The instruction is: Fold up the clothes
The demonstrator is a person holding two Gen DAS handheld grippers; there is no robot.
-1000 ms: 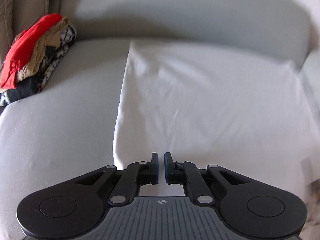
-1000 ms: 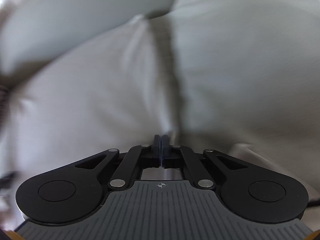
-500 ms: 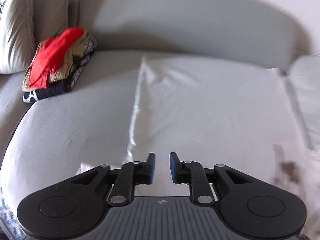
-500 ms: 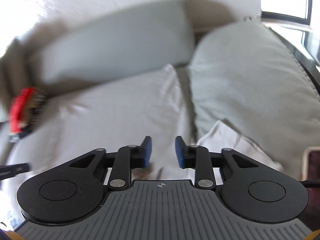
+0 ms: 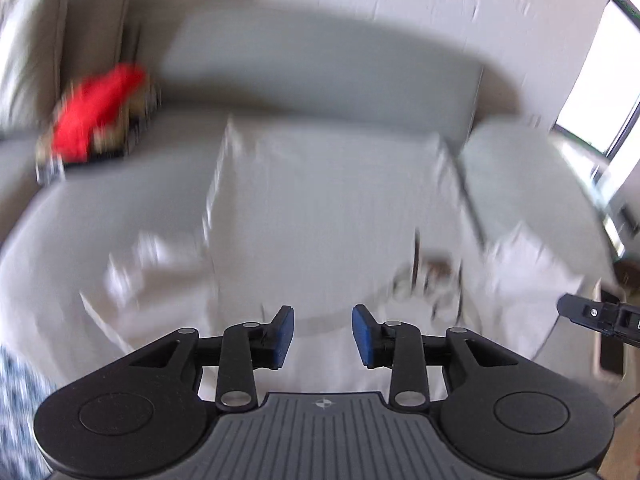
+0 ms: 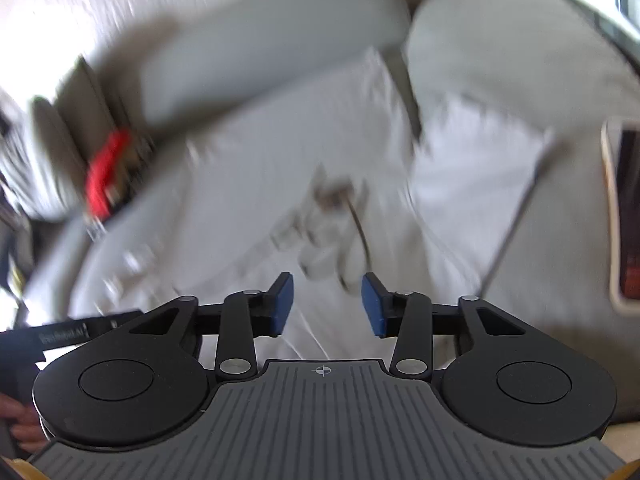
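A white shirt (image 5: 332, 208) is lying flat on the grey sofa (image 5: 120, 208), its far edge reaching the backrest, its left edge leaving bare seat up to a pile (image 5: 96, 124) of folded clothes topped in red. The shirt's right side is running along the gap between cushions, with one sleeve (image 6: 480, 176) spilling onto the next cushion. The left gripper (image 5: 323, 334) and right gripper (image 6: 327, 304) are both hovering above the near hem, jaws spread wide, gripping nothing.

A second ago both were nearly closed and low over the cloth; now they are lifting back, showing the whole shirt, both views blurring.

Count: one shirt, one pile, two grippers, two beige pillows (image 5: 36, 52) at the far left.
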